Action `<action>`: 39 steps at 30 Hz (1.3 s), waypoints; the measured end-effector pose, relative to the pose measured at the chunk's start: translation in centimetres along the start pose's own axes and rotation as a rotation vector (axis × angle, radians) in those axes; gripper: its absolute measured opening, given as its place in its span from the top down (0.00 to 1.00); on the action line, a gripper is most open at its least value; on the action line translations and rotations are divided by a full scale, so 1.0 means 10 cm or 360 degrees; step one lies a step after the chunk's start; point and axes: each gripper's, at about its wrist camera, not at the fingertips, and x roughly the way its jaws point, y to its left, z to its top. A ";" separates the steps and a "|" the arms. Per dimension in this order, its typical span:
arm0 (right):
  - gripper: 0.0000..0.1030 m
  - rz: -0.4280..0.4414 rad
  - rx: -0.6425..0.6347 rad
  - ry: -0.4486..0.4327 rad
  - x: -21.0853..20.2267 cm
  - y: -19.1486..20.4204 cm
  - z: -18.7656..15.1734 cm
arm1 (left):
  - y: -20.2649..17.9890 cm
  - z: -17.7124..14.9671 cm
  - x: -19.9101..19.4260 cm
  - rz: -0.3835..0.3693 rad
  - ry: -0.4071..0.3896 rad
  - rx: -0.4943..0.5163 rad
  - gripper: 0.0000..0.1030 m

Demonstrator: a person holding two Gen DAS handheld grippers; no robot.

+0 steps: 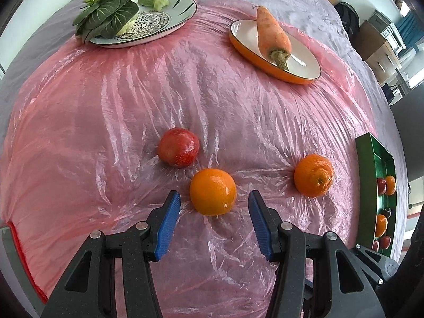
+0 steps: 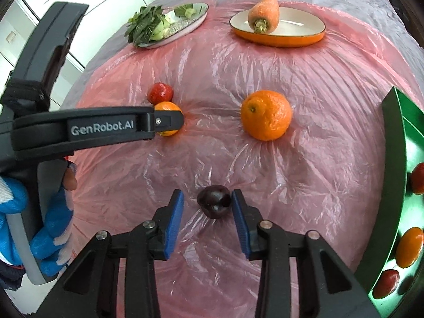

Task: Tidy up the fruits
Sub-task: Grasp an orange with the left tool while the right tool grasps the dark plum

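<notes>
In the left wrist view, my left gripper (image 1: 214,198) is open, its blue pads on either side of an orange (image 1: 212,192) lying on the pink plastic sheet. A red apple (image 1: 179,147) lies just beyond it and a second orange (image 1: 314,175) to the right. In the right wrist view, my right gripper (image 2: 207,201) is open around a dark plum (image 2: 214,201), pads close beside it. The left gripper's finger (image 2: 164,119) covers part of the first orange (image 2: 169,118); the apple (image 2: 160,92) and second orange (image 2: 266,114) also show. A green tray (image 2: 394,159) holds fruits at the right.
A patterned plate (image 1: 169,23) with leafy greens (image 1: 108,10) stands at the far left. An orange-rimmed dish (image 1: 304,66) holds a carrot (image 1: 273,37) at the far right. The green tray (image 1: 371,164) stands at the table's right edge. A gloved hand (image 2: 53,228) holds the left gripper.
</notes>
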 end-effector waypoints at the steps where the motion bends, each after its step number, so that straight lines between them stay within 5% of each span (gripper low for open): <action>1: 0.46 -0.0002 0.0003 0.0004 0.01 -0.01 0.00 | 0.00 0.00 0.01 0.0000 0.0002 0.0003 0.54; 9: 0.67 -0.0045 0.0002 0.0051 0.16 -0.02 0.04 | 0.00 0.00 0.09 0.0005 0.0012 0.0000 0.55; 26: 0.69 -0.0150 -0.0074 0.0104 0.40 0.09 0.09 | -0.04 -0.03 0.24 0.0097 0.0011 0.0058 0.62; 39: 0.72 -0.0105 -0.0048 0.0077 0.29 0.01 0.04 | -0.02 -0.07 0.14 0.0102 -0.0030 0.0109 0.69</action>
